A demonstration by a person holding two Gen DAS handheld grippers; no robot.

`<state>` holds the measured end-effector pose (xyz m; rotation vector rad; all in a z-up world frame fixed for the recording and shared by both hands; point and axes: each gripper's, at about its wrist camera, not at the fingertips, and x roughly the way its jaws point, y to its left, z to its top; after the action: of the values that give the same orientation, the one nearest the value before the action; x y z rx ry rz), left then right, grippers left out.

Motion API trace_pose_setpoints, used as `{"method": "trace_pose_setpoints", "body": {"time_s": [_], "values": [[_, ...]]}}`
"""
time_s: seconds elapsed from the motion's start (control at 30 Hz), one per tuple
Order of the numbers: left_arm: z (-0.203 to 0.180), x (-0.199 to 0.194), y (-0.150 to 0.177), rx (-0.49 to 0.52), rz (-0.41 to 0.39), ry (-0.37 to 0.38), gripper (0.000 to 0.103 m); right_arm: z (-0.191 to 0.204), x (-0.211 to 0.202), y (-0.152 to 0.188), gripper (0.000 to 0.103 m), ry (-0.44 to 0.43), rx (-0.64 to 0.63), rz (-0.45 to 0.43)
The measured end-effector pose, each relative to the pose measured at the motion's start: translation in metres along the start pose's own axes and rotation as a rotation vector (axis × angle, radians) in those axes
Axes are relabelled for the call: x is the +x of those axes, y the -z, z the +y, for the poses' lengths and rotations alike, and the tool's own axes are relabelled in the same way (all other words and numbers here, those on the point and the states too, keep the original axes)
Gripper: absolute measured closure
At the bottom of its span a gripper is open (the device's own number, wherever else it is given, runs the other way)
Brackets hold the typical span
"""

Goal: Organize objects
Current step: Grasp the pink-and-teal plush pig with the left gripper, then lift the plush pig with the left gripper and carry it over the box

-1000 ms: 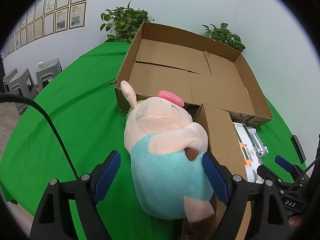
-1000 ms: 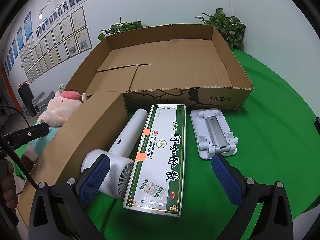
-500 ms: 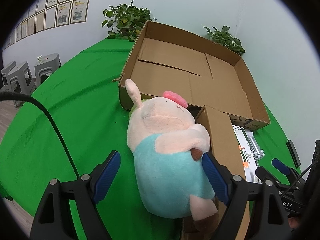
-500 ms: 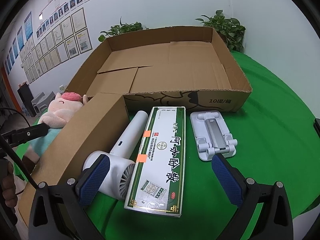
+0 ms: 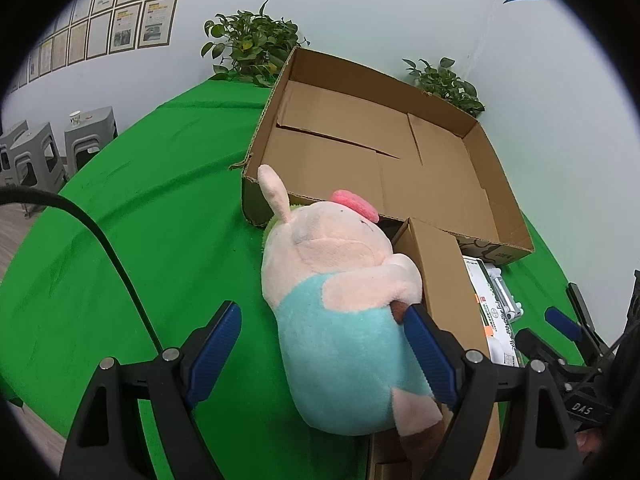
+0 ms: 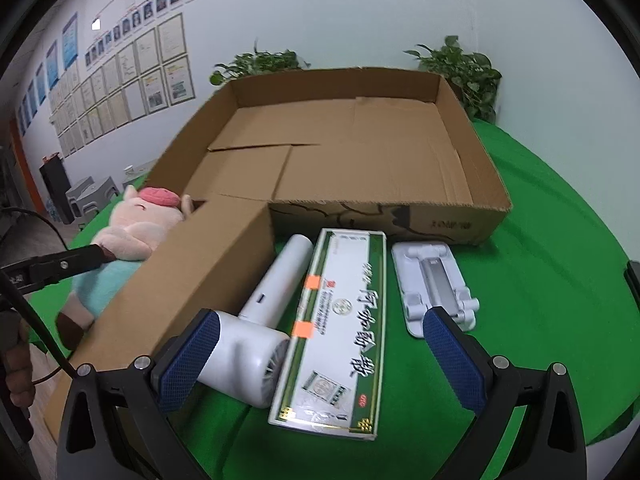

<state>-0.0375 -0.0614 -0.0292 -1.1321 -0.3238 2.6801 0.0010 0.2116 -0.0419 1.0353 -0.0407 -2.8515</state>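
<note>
Left gripper (image 5: 326, 350) (open) straddles plush pig (image 5: 340, 320).

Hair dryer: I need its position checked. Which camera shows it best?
The right wrist view: the white hair dryer lies in full between the long cardboard box and the green-and-white box. The left wrist view hides it.

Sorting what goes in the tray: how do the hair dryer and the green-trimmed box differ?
The hair dryer is plain white and rounded, with a tube handle; the green-trimmed box is flat, rectangular and printed, with two orange stickers. The box is the longer. Both lie side by side on the green cloth, in front of the cardboard tray.
</note>
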Motion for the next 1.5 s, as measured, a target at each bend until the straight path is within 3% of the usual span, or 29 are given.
{"method": "trace_pose_setpoints", "body": {"time_s": [0.13, 0.3, 0.47, 0.53, 0.6, 0.8, 1.3, 1.5], "values": [[0.008, 0.003, 0.001, -0.022, 0.019, 0.049, 0.019, 0.011, -0.017, -0.016, 0.001, -0.097, -0.068, -0.076], [0.022, 0.013, 0.004, -0.080, 0.061, 0.153, 0.019, 0.035, -0.040, -0.043, 0.001, -0.316, -0.200, -0.147], [0.032, 0.025, 0.011, -0.134, 0.090, 0.274, 0.022, 0.065, -0.038, -0.069, 0.001, -0.455, -0.313, -0.126], [0.034, 0.030, 0.013, -0.156, 0.103, 0.335, 0.030, 0.075, -0.031, -0.078, 0.001, -0.480, -0.328, -0.104], [0.033, 0.029, 0.013, -0.144, 0.093, 0.343, 0.036, 0.087, -0.017, -0.086, 0.001, -0.514, -0.328, -0.058], [0.038, 0.018, 0.016, -0.138, 0.079, 0.338, 0.050, 0.125, 0.026, -0.091, 0.001, -0.552, -0.305, 0.129], [0.079, -0.038, 0.027, -0.092, 0.018, 0.135, 0.052, 0.224, 0.101, -0.079, 0.005, -0.663, -0.191, 0.533], [0.076, -0.041, 0.031, -0.070, 0.013, 0.113, 0.053, 0.236, 0.109, -0.064, 0.009, -0.675, -0.159, 0.577]]}}
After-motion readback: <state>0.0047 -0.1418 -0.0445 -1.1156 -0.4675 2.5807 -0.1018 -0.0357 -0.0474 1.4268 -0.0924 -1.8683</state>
